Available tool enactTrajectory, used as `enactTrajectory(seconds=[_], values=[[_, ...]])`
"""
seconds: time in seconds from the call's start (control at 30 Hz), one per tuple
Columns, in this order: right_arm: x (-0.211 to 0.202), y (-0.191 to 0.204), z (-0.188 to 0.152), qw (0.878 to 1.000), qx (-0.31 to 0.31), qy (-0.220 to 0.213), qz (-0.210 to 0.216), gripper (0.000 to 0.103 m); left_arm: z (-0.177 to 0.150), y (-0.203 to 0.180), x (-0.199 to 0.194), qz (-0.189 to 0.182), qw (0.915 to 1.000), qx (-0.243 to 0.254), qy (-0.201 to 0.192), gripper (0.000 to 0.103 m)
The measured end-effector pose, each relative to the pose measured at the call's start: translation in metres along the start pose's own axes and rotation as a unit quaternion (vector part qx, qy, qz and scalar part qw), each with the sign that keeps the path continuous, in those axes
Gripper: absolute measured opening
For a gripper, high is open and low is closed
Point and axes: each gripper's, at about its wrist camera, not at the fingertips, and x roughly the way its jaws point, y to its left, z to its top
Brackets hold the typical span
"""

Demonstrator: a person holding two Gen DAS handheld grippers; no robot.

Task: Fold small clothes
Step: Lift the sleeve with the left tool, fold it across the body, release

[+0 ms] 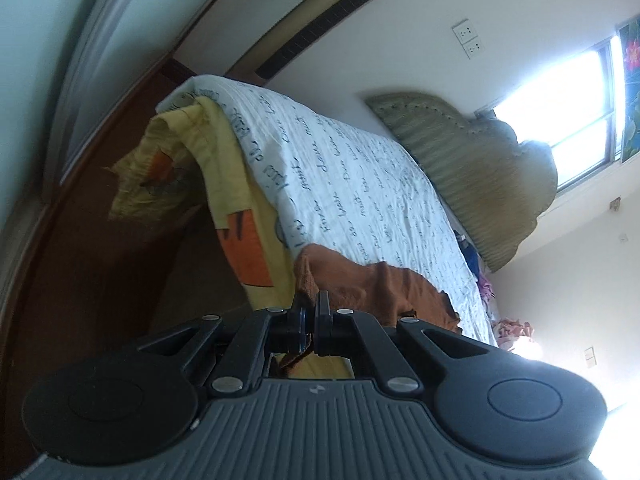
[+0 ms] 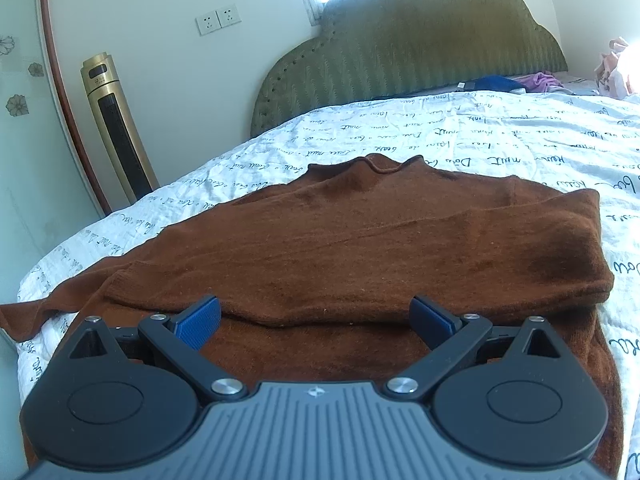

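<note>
The left hand-held gripper (image 1: 310, 322) was clenched on an edge of the brown sweater (image 2: 360, 240), which lay on the bed (image 2: 480, 132). It looked soft and light, best pinched at hems. Its collar pointed toward the headboard (image 2: 400, 52). The right hand-held gripper (image 2: 316, 316) stood released above it.

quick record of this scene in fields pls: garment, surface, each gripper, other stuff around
garment: brown sweater, spread on the bed, one sleeve folded across the body
surface: white bedspread printed with script
left gripper: jaws shut on a fold of the sweater's fabric
right gripper: jaws wide open just over the sweater, holding nothing
under the bedspread: yellow sheet with orange print, hanging off the bed's side
behind: green headboard, gold tower unit by the wall
</note>
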Motion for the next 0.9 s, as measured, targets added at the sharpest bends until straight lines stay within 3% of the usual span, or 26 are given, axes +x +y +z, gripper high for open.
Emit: enactTrajectory(seconds=[0.23, 0.53, 0.67, 0.9], values=[[0.005, 0.003, 0.002, 1.0, -0.009, 0.021, -0.001, 0.101, 0.028, 0.011, -0.023, 0.029, 0.9989, 0.018, -0.032, 0.002], [0.005, 0.005, 0.008, 0.999, 0.005, 0.051, 0.013, 0.101, 0.052, 0.009, 0.006, 0.002, 1.0, -0.007, -0.004, 0.002], [0.001, 0.005, 0.007, 0.998, 0.005, 0.056, 0.015, 0.101, 0.072, -0.027, 0.013, -0.028, 0.9995, 0.011, -0.003, 0.002], [-0.011, 0.002, 0.007, 0.998, 0.027, 0.052, 0.009, 0.101, 0.084, -0.129, 0.038, -0.068, 0.994, 0.078, 0.037, 0.002]])
